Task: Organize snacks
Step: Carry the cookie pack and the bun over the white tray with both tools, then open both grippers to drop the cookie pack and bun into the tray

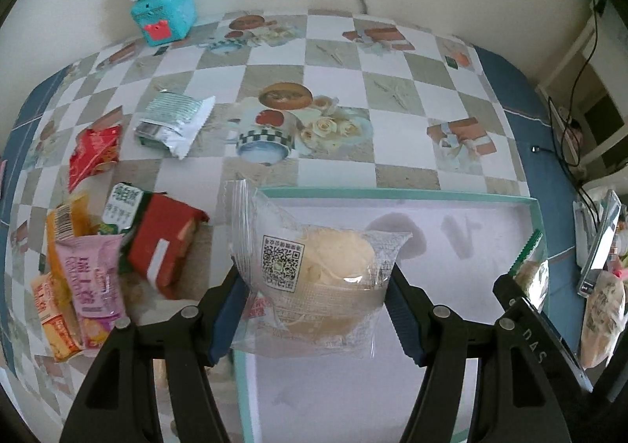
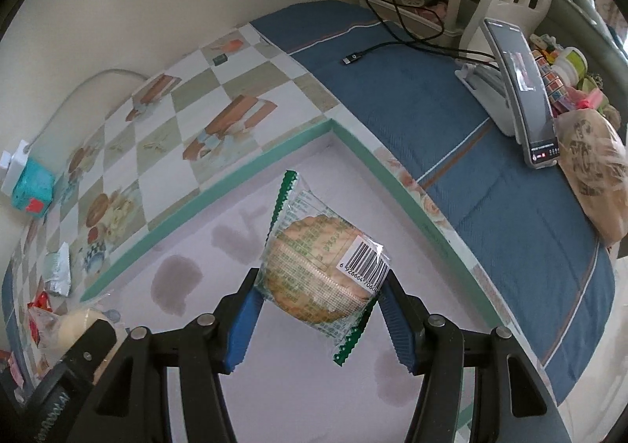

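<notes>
My left gripper (image 1: 318, 305) is shut on a clear packet with a pale round pastry (image 1: 314, 270) and holds it over the left edge of a shallow box with a green rim (image 1: 392, 192). My right gripper (image 2: 316, 309) is shut on a clear, green-edged packet holding a round biscuit (image 2: 318, 270), hanging over the box's white floor (image 2: 314, 396). In the left wrist view the right gripper (image 1: 526, 301) and its packet show at the right. The left gripper's pastry (image 2: 74, 325) shows at the lower left of the right wrist view. A heap of snack packets (image 1: 102, 258) lies left of the box.
A red packet (image 1: 92, 152) and a silver-green packet (image 1: 172, 121) lie loose on the checked tablecloth (image 1: 333, 62). A teal box under a white power strip (image 1: 163, 7) stands by the wall. Right of the box stand a phone on a stand (image 2: 518, 90), a cable (image 2: 392, 42) and a brown bag (image 2: 596, 176).
</notes>
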{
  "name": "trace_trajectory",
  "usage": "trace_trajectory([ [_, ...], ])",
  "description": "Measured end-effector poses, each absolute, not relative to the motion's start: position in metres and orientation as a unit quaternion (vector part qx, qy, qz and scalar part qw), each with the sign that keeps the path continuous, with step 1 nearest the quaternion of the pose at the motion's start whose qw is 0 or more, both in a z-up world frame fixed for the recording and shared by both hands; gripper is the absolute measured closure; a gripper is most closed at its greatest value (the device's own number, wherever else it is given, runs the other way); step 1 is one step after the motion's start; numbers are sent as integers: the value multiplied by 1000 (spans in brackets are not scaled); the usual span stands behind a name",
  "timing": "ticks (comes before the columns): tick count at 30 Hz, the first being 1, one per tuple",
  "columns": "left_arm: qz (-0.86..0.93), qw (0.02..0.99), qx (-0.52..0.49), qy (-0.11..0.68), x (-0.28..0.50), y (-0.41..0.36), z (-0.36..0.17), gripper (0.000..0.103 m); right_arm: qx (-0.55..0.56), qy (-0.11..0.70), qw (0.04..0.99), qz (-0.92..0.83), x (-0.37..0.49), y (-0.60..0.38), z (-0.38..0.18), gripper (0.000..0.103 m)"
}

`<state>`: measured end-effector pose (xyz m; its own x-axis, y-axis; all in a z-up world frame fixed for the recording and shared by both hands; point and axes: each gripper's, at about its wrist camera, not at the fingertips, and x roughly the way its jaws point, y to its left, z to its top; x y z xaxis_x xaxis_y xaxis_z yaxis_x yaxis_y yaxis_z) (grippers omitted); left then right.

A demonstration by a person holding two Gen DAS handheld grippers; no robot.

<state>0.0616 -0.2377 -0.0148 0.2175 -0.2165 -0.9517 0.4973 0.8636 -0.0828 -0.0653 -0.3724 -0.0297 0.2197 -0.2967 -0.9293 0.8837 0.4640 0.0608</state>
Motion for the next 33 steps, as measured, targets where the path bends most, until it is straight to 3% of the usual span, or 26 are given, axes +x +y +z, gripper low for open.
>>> trace_trajectory([
  [20,-239,757,124,595,60,-249,-25,31,312,499,697,-410,-60,-382,-41,38],
  [25,-237,760,121,593,61,-245,-17,28,307,499,704,-402,-57,-378,-38,32],
  [27,-238,759,116,595,62,-242,-14,25,304,498,707,-400,-55,-376,-37,24],
  [29,-239,758,112,596,64,-241,-11,15,299,494,711,-402,-55,-375,-34,20],
  [33,-231,766,107,591,69,-234,-4,15,297,488,713,-406,-56,-375,-30,7],
])
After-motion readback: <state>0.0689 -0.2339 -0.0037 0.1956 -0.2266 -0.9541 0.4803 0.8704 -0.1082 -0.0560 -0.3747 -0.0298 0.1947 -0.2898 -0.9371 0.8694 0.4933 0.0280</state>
